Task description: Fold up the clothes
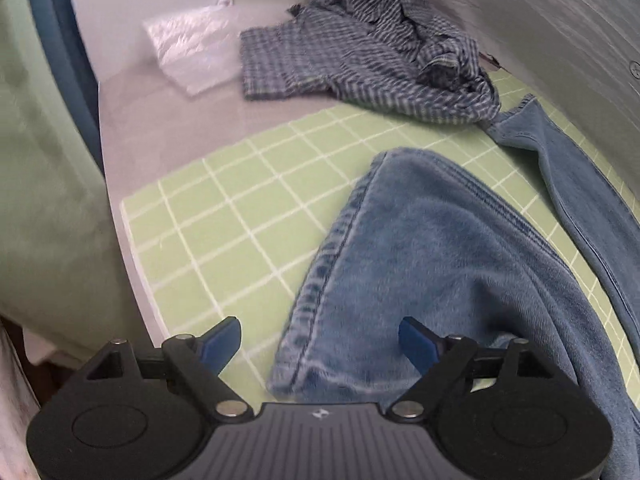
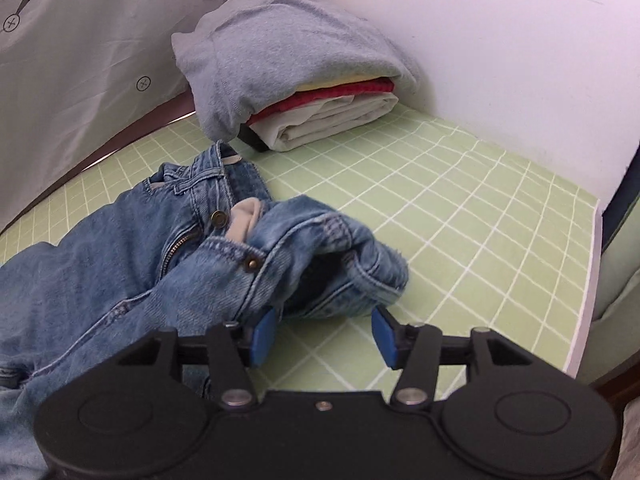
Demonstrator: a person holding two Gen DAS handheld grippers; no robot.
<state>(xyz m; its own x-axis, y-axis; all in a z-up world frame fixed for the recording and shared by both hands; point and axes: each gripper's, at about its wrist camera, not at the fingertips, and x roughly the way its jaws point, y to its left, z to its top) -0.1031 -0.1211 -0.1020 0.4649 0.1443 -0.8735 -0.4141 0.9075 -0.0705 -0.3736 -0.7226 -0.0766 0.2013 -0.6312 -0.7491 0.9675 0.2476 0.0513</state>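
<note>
So the jeans [image 2: 120,264] are sprawled across the green grid mat [image 2: 460,208], unfolded, waistband bunched up with the fly open and button showing. Right gripper [image 2: 322,334] sits with its jaws spread apart right at the crumpled waist end, not pinching anything. Left gripper [image 1: 320,344] is also wide open, hovering over a leg hem [image 1: 400,264], nothing held. Looks to me like the grab-and-straighten step before any real fold. Next move probably needs both to clamp cloth, waist on one side, leg on the other, and pull it flat. A checked shirt [image 1: 360,56] waits crumpled at the back, and a folded stack [image 2: 296,68] sits in the corner.
</note>
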